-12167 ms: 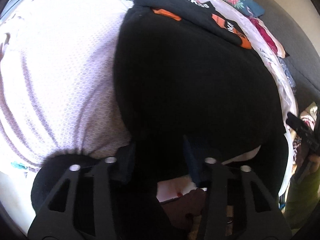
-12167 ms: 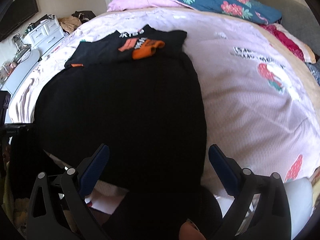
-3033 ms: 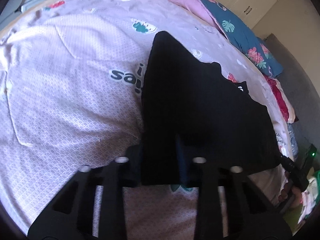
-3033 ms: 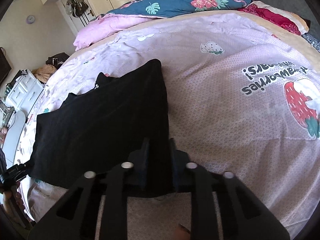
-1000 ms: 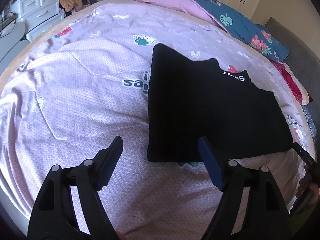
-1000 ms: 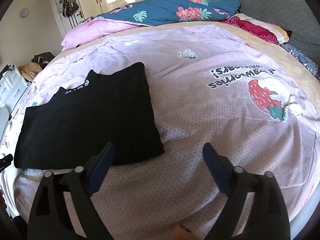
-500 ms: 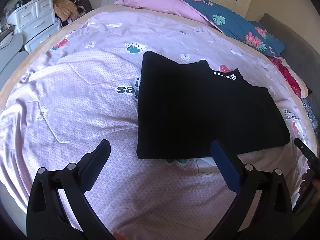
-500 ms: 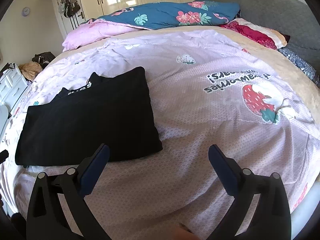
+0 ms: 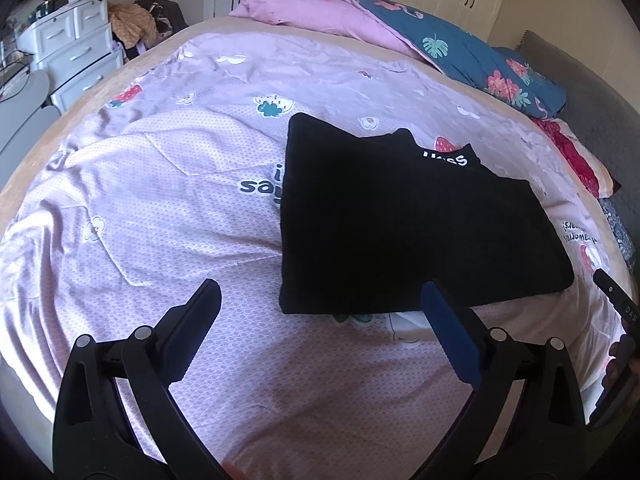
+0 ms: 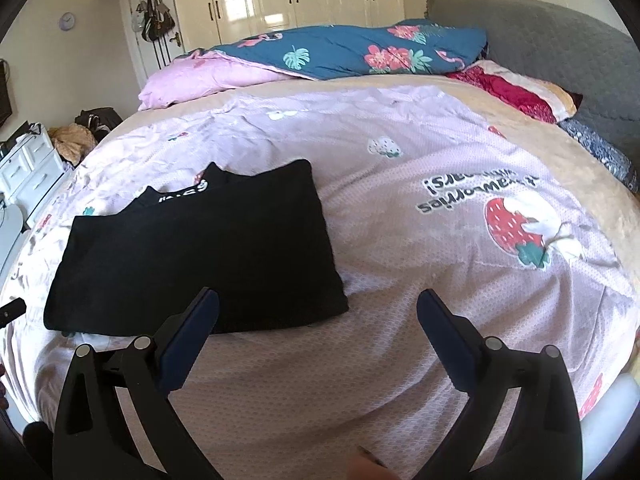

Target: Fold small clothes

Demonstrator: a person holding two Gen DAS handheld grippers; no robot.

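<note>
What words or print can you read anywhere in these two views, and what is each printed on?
"say", cut off by the garment: pink bedsheet, left wrist view.
White letters, partly hidden, unreadable: black garment, far edge.
Upside-down dark slogan above a strawberry, too distorted to read: bedsheet, right wrist view.
Small white marks, too small: black device.

The bed [image 9: 160,208] is covered with a pale pink sheet [image 10: 400,248] printed with strawberries and lettering. A folded black garment [image 9: 392,232] lies flat on the sheet near the front edge, white lettering showing at its far side. At the far end lie a pink quilt [image 10: 208,80], a blue floral quilt [image 10: 360,52] and a red blanket [image 10: 508,92].
</note>
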